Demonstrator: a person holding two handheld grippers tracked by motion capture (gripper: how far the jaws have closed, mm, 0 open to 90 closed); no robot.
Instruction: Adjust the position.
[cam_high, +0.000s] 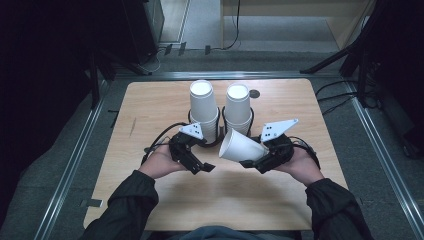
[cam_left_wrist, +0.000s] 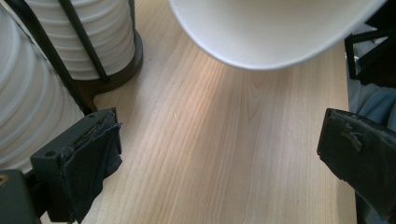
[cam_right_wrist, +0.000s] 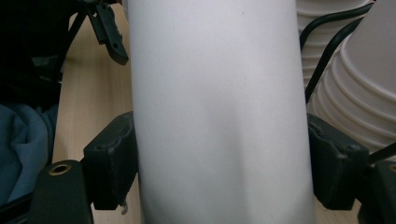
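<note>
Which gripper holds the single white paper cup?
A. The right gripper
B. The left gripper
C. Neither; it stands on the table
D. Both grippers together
A: the right gripper has its pads pressed on both sides of the cup, while the left gripper stands open with nothing in it.

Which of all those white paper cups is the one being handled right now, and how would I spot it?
Start at the wooden table, where two stacks of white cups stand upside down in a black wire holder near the far edge. Just in front of the right stack, the right gripper is clamped on a single cup. It alone lies tipped sideways off the table, its open mouth facing the left gripper.
</note>
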